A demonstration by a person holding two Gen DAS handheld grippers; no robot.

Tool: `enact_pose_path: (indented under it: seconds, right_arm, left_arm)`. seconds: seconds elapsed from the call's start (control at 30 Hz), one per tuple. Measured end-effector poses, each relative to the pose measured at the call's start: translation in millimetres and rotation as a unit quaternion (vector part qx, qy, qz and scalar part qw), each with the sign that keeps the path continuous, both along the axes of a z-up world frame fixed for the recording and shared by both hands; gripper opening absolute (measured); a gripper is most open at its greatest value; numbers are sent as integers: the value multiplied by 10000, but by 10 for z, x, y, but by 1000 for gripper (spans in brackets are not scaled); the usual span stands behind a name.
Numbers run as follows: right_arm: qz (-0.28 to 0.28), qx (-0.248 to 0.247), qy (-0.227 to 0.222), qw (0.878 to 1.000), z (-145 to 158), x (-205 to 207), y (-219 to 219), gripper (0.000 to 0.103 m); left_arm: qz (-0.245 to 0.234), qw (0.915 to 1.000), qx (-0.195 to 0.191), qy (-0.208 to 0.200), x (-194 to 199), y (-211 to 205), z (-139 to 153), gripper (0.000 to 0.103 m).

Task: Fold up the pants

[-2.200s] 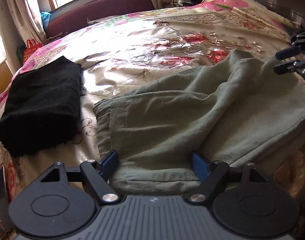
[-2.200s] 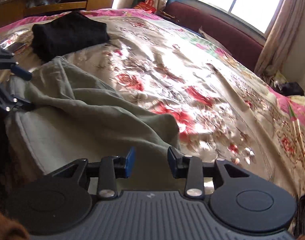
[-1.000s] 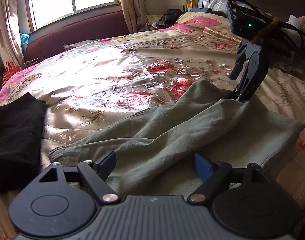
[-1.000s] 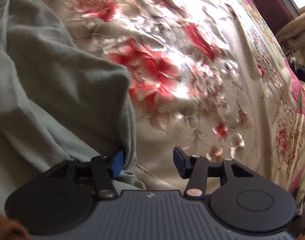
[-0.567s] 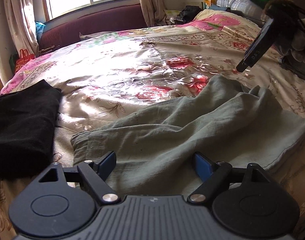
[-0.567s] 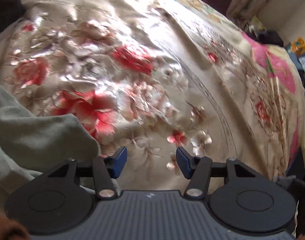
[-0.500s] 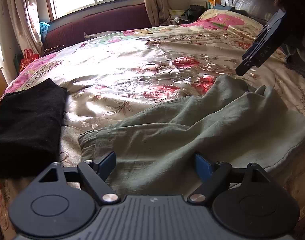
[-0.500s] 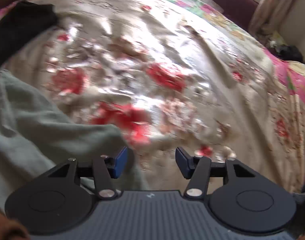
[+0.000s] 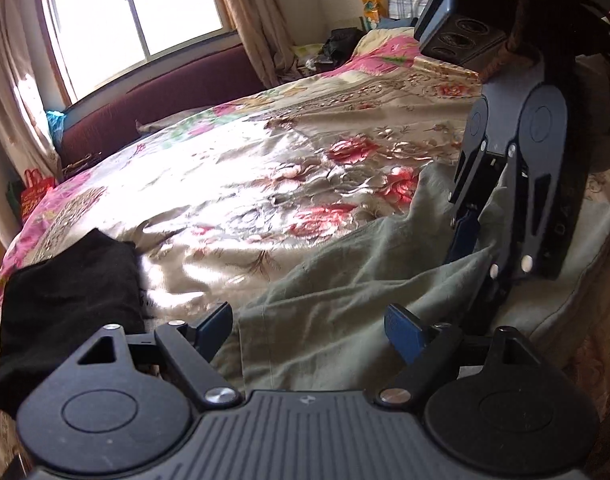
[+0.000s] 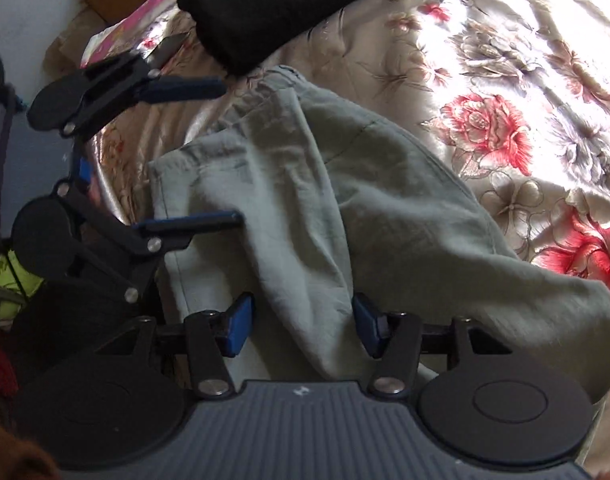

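Left gripper (image 9: 309, 330) is seen closest in the left wrist view, jaws spread wide with nothing pinched, poised above the hem end of the green pants (image 9: 345, 288) at the near edge of the bed (image 9: 233, 168). In the right wrist view the same left gripper (image 10: 225, 148) is seen from the side at the left, one blue finger lying over the bedspread and the other over the pants' edge; whether either touches cannot be told. Right gripper (image 10: 301, 326) is pointed steeply down, jaws about half apart and recently narrowed a little, straddling a raised ridge of pants fabric (image 10: 305, 208); the pads are not seen pressing it, so no grip is shown. From the left wrist view the right gripper (image 9: 471, 236) is seen standing over the pants, tips down in the cloth folds. The pants are rumpled, spread along the near edge of the bed, with one part bunched into folds and a rounded end toward the near right corner. Just beyond the hem end, a folded black garment (image 9: 69, 292) is laid near the bed's left edge, close to the pants but not clearly touching. The floral bedspread stretches onward, shiny under daylight. Farthest back, a maroon bench (image 9: 161, 104), a window (image 9: 133, 12) and curtains (image 9: 245, 16) are seen.
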State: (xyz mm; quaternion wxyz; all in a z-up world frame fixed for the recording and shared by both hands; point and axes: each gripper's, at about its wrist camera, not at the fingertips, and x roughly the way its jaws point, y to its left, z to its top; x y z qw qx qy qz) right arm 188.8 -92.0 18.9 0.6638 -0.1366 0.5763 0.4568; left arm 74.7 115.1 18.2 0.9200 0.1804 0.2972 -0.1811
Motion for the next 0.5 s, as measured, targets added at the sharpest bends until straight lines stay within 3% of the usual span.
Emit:
enact_pose_path:
  seconds: [0.1,0.23,0.27,0.33,0.4,0.5]
  right_arm:
    - [-174,29,-51,9998,-4,107,-42,55]
    - [-614,158,356,9974,-163,352,-94,54]
    - [-655,177,311,9972,-172,355,-80,50]
    - [-551,-42,-75,9984,-131,301,4,19]
    - [-559,-47,-244,9981,-43,262,42,12]
    - [-653,289,-452,9964,160,159,18,12]
  left_arm:
    - [-662,9978,49,11,110,-34,101,97]
    - [-1262,9909,399,238,235,-162,26,98]
    - [-1263,9901,496,365,281,-183,-38,98]
    - [-1198,9890,703,511,337,-217,-167,97]
    - [-1085,9893,844,495,334,-211,-250,98]
    - [-905,9926,527,607,291,-125,-206,97]
